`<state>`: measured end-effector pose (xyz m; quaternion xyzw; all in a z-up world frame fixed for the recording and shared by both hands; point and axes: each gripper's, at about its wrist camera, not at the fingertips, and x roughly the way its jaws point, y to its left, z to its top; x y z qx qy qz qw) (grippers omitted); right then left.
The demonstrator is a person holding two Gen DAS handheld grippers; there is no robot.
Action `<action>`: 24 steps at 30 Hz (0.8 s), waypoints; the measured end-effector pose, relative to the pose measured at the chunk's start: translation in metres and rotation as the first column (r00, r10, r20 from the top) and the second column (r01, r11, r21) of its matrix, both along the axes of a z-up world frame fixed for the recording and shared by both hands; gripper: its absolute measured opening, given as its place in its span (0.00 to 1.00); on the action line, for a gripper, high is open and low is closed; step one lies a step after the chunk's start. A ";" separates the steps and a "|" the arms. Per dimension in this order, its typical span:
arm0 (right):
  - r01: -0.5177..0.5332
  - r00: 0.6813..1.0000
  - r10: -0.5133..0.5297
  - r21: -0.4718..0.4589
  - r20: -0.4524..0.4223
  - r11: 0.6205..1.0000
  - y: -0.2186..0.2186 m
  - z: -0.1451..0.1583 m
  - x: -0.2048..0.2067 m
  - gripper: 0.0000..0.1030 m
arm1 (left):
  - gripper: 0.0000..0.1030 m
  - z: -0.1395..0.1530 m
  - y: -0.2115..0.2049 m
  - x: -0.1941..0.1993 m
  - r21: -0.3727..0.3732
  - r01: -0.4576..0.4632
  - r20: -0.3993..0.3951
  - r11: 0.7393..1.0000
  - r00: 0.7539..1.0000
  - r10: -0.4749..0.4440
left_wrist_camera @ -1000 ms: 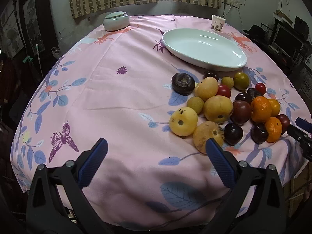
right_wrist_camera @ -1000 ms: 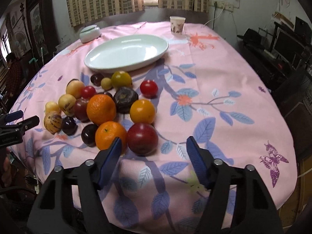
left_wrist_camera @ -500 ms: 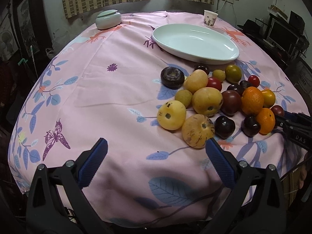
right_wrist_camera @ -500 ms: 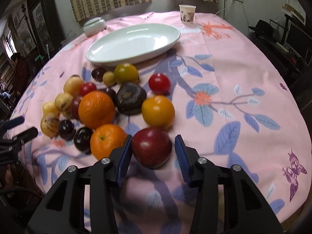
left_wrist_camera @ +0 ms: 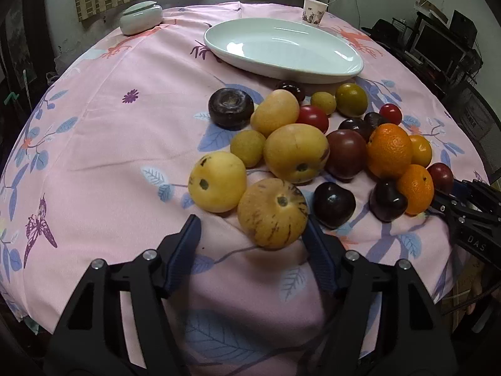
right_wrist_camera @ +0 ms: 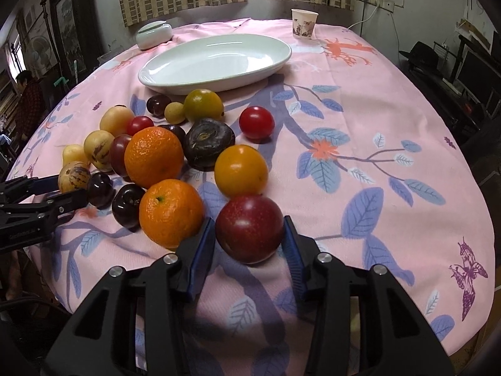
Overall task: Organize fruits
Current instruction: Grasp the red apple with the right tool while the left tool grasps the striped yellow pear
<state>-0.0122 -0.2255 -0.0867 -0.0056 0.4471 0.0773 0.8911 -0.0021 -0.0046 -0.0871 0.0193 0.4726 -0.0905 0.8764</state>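
A heap of fruit lies on the pink flowered tablecloth in front of an empty white oval plate (left_wrist_camera: pixel 281 47) (right_wrist_camera: pixel 213 59). My left gripper (left_wrist_camera: pixel 250 222) stands over the near edge of the heap with its jaws closing. A striped yellow fruit (left_wrist_camera: pixel 272 213) sits between them: the right pad is at its side and the left pad is still apart from it. My right gripper (right_wrist_camera: pixel 249 222) is shut on a dark red plum (right_wrist_camera: pixel 250 228), which rests on the cloth beside an orange (right_wrist_camera: pixel 170 211). Each gripper shows at the edge of the other's view.
A paper cup (right_wrist_camera: pixel 304 23) and a lidded white pot (left_wrist_camera: pixel 141 18) stand at the far side of the table. The table edge runs just under both grippers. A person (right_wrist_camera: pixel 26 94) stands off to the left, and desks with monitors are on the right.
The left gripper came forward and down to the striped yellow fruit and its jaws narrowed around it. The right gripper's jaws closed on the red plum and have stayed there.
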 end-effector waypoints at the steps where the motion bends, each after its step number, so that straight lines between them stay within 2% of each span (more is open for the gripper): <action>1: 0.000 1.000 0.000 0.007 0.000 1.000 -0.001 0.000 0.000 0.44 | 0.65 0.000 -0.001 0.001 0.004 0.002 0.001 1.000 1.000 -0.002; 8: 0.000 1.000 0.000 0.009 0.013 1.000 -0.001 -0.001 -0.002 0.44 | 0.64 -0.001 -0.008 0.012 0.014 -0.018 0.021 1.000 1.000 0.017; 10: 0.006 1.000 -0.006 0.024 0.011 1.000 -0.002 0.000 -0.003 0.44 | 0.52 0.002 -0.007 0.009 -0.010 -0.009 0.025 1.000 1.000 0.009; 11: 0.007 1.000 -0.008 0.041 0.007 0.999 -0.004 0.001 -0.004 0.43 | 0.40 0.004 -0.007 0.008 -0.042 0.011 0.020 0.999 1.000 -0.011; 14: 0.007 1.000 -0.009 0.082 0.020 0.997 -0.007 0.008 -0.009 0.41 | 0.40 0.005 -0.009 0.005 -0.043 0.023 0.010 0.999 1.000 -0.023; 21: 0.004 1.000 -0.006 0.084 0.030 0.996 -0.005 0.011 -0.012 0.41 | 0.40 0.018 -0.007 -0.004 -0.047 0.018 0.046 0.999 0.999 -0.016; 24: 0.004 1.000 -0.005 0.059 0.006 0.998 -0.002 0.008 -0.010 0.41 | 0.40 0.024 -0.007 -0.009 -0.037 0.025 0.064 0.999 0.998 -0.022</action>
